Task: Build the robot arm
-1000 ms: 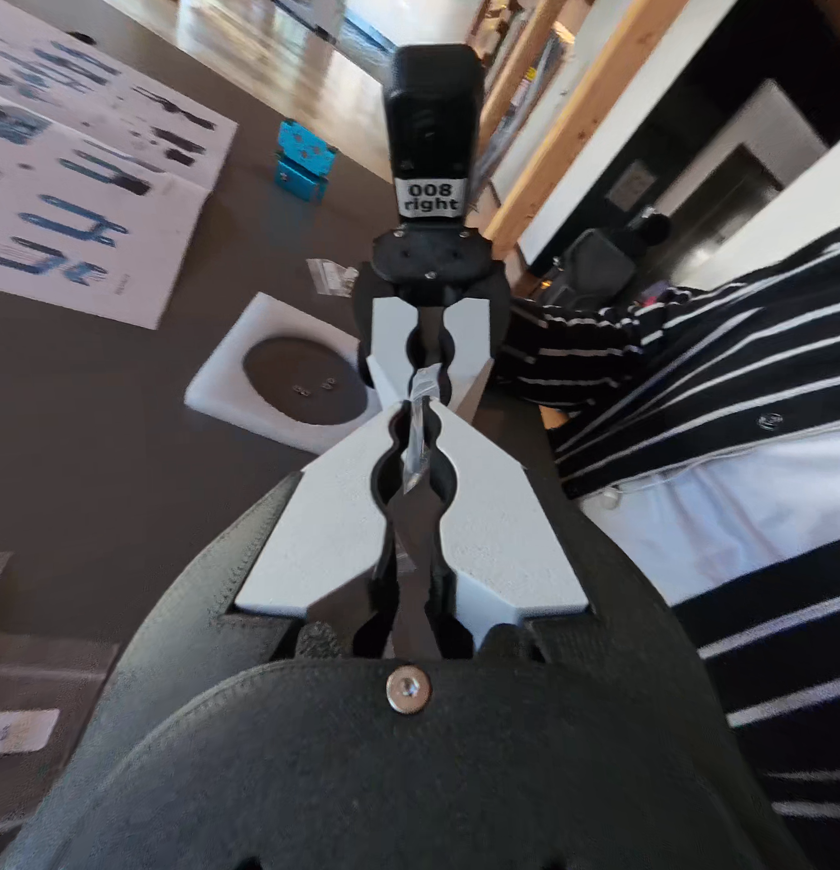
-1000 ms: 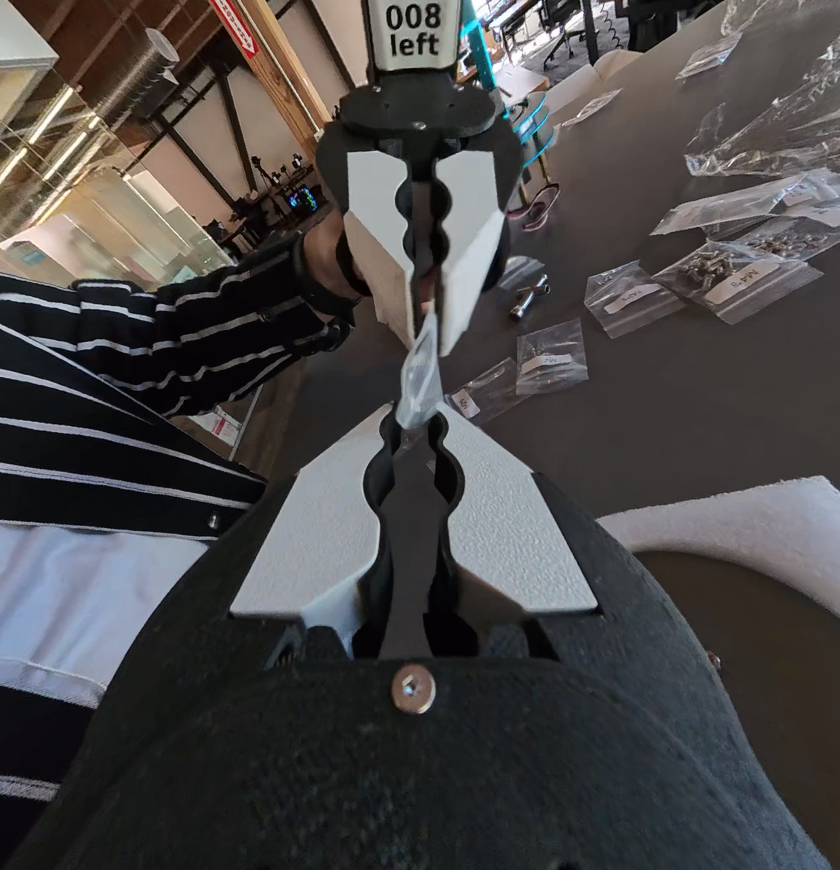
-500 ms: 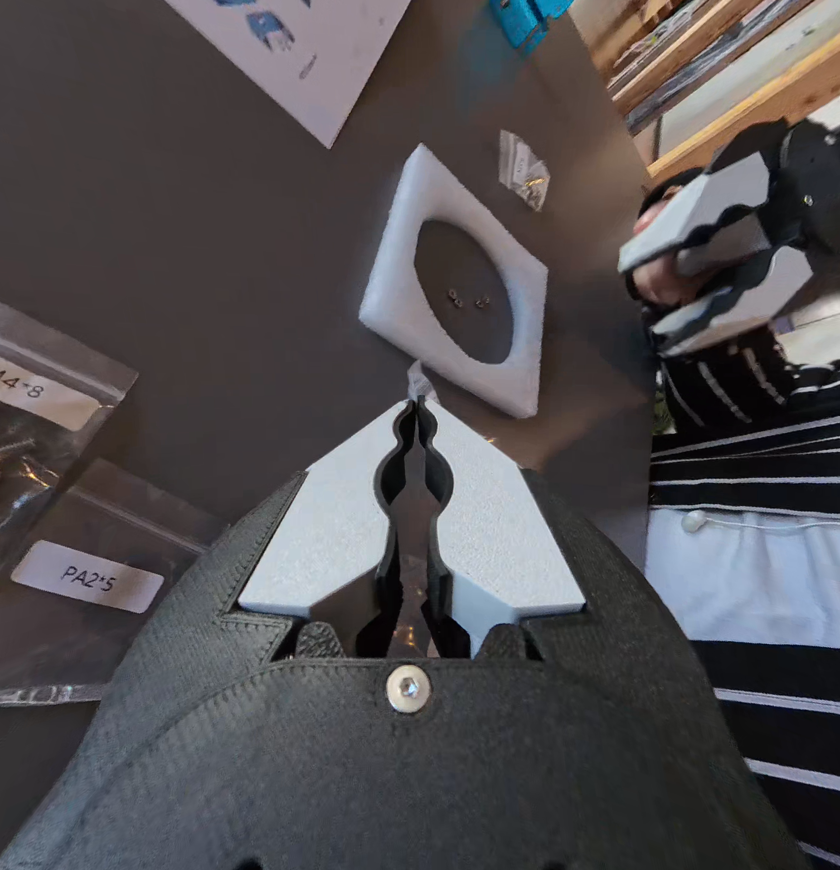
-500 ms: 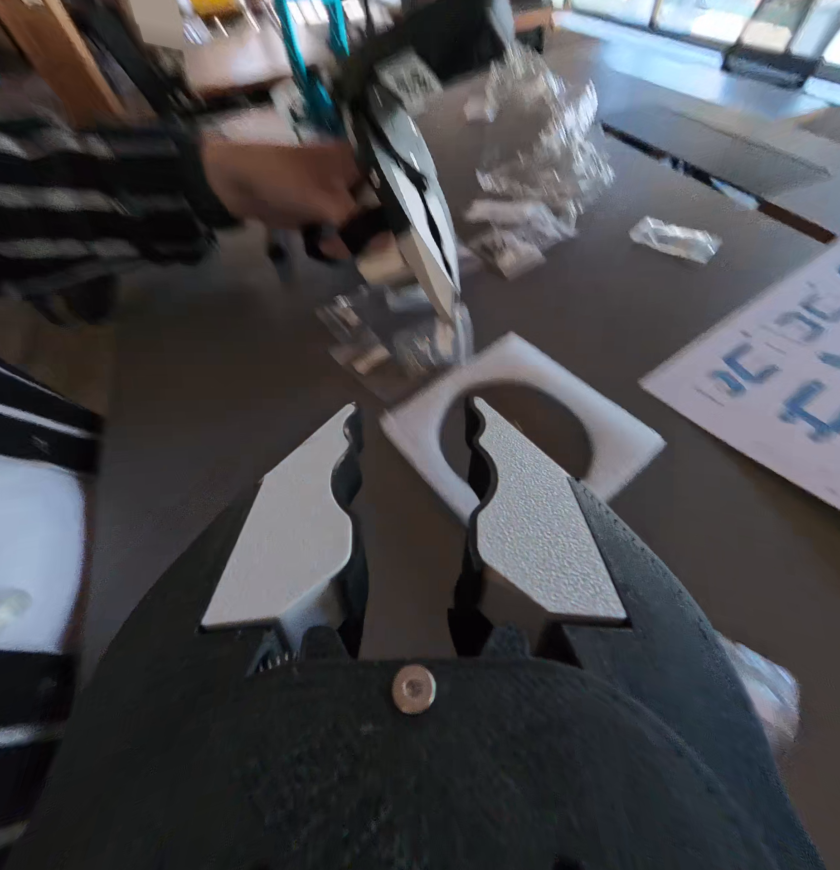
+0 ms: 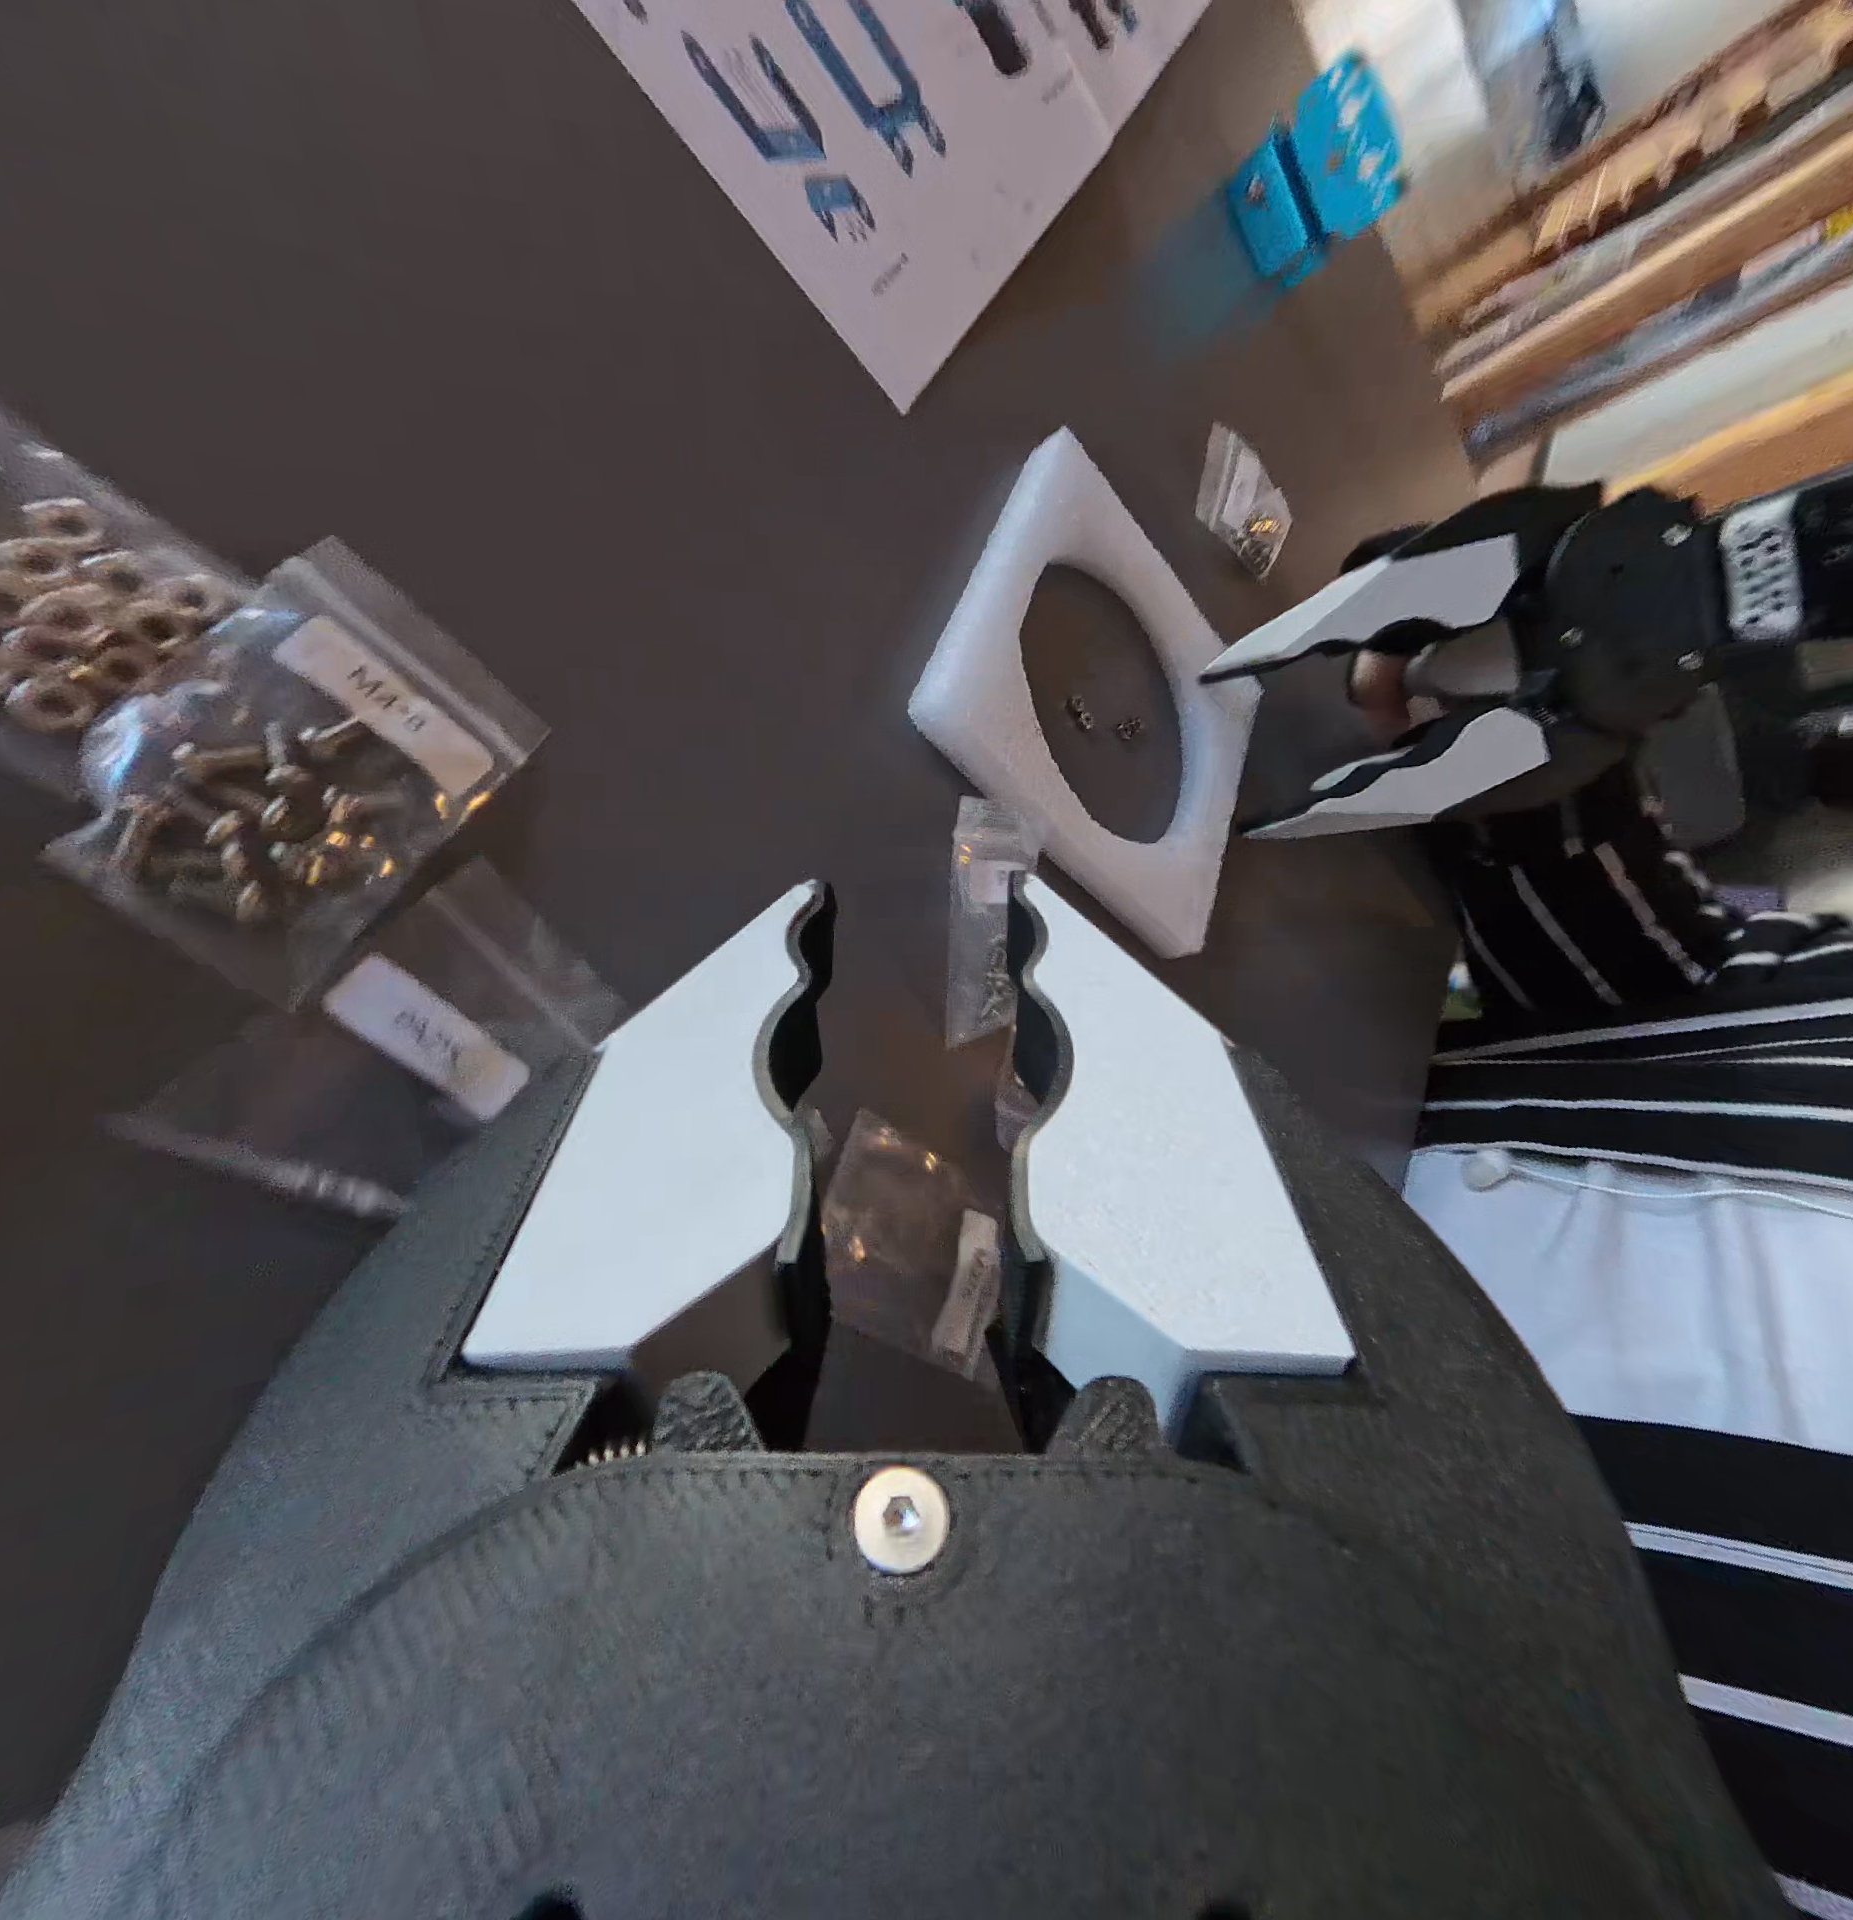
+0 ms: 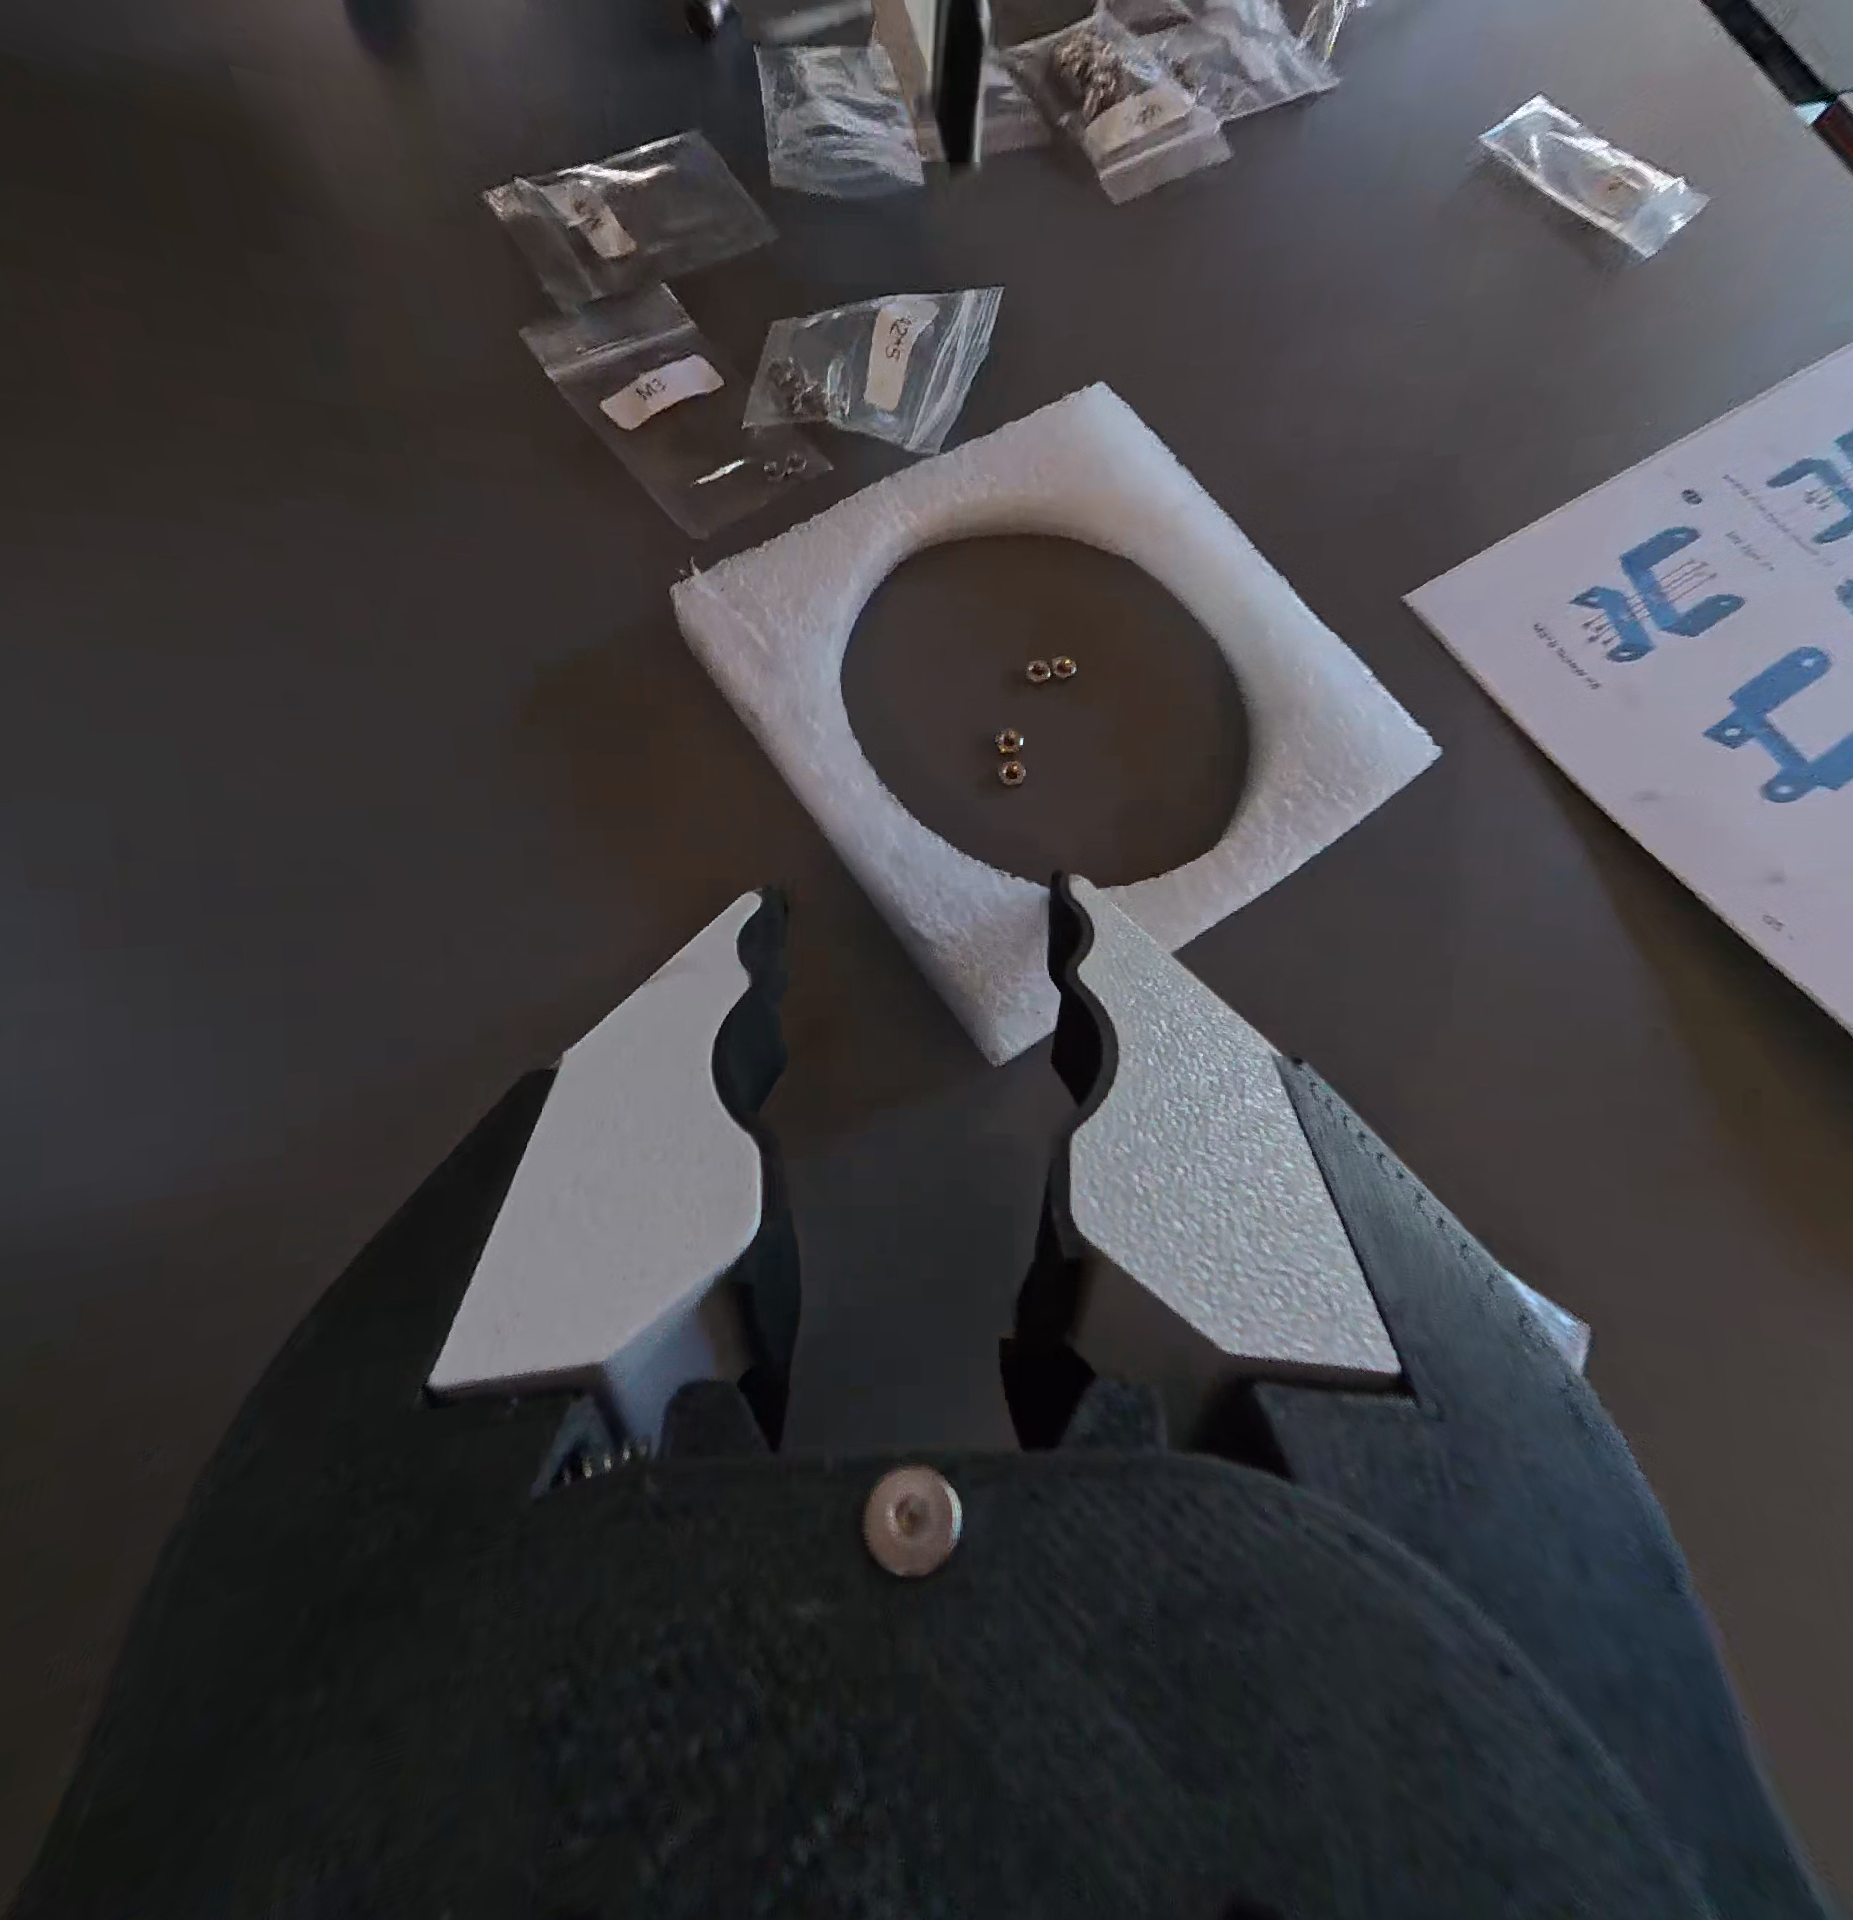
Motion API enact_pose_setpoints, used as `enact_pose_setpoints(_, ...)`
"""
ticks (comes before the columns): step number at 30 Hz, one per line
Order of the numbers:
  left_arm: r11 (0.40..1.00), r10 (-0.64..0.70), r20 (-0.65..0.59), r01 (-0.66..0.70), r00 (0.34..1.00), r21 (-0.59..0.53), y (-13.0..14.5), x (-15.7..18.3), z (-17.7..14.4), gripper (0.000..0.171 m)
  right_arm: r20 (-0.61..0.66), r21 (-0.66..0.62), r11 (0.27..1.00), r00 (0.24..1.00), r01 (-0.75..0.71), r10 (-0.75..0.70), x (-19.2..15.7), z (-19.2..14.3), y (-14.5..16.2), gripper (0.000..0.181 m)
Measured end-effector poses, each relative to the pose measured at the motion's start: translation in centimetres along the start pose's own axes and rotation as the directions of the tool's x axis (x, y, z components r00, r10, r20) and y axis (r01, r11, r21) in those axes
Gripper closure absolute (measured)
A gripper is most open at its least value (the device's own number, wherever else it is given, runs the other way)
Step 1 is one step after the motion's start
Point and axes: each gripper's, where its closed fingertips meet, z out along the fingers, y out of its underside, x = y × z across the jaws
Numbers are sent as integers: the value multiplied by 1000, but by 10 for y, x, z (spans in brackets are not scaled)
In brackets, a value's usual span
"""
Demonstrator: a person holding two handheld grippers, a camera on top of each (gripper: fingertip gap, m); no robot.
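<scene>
Both the left gripper (image 5: 917, 894) and right gripper (image 6: 917, 894) are held wide open and empty over the dark table (image 6: 278, 727), so the four small brass nuts (image 6: 1026, 717) lying loose inside the white square foam ring (image 6: 797, 665) could be scattered if it is nudged.

The worktop (image 6: 278, 727) is a dark brown, smooth, matt sheet. On it lies a square of white foam (image 6: 963, 509), grainy and soft-looking, with a torn edge. Inside its round cut-out sit small nuts (image 6: 1009, 755) of shiny brassy metal. The little bags (image 6: 880, 364) are clear, glossy, crinkled plastic with matt white paper labels. The printed sheet (image 6: 1628, 644) is matt white paper. The right hand-held gripper (image 6: 917, 899) has pebbled white plastic fingers (image 6: 1202, 1174) in a ribbed black printed body; the left hand-held gripper (image 5: 920, 888) looks alike, with a bright metal screw (image 5: 901, 1519).
</scene>
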Motion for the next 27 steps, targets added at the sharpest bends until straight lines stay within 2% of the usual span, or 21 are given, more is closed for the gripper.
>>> enact_pose_setpoints(2,993,-8,-35,12,999,116,-3,11,-20,145,-20,39,999,1000,13,-12,0,-2,-7,129)
enact_pose_setpoints(4,967,6,-113,23,994,254,-2,31,-38,152,-41,144,989,999,25,-19,-5,-7,-24,128)
enact_pose_setpoints(6,928,55,-142,2,988,372,7,50,-52,151,-53,253,967,999,5,8,-12,-9,-41,128)
enact_pose_setpoints(8,866,158,-67,-105,985,490,19,67,-64,151,-99,337,941,995,14,21,-16,-9,-57,129)
enact_pose_setpoints(10,797,239,61,-232,969,558,33,78,-72,152,-122,357,934,992,29,16,-23,-4,-67,132)
enact_pose_setpoints(12,761,263,175,-315,949,567,48,78,-79,150,-121,309,950,993,40,-3,-26,7,-74,133)
enact_pose_setpoints(14,750,243,235,-336,941,570,59,71,-86,148,-70,260,965,998,26,-8,-29,18,-83,135)
enact_pose_setpoints(18,703,182,273,-319,945,636,68,56,-111,149,51,178,983,998,-34,25,-20,38,-112,137)
enact_pose_setpoints(23,625,208,340,-392,917,675,67,53,-132,148,105,71,997,994,27,-35,13,64,-151,139)
enact_pose_setpoints(25,625,212,353,-404,911,668,67,53,-131,146,108,32,998,992,56,-59,31,83,-159,144)
enact_pose_setpoints(27,650,227,343,-405,911,643,68,53,-124,146,155,-10,998,987,55,-53,42,107,-165,149)
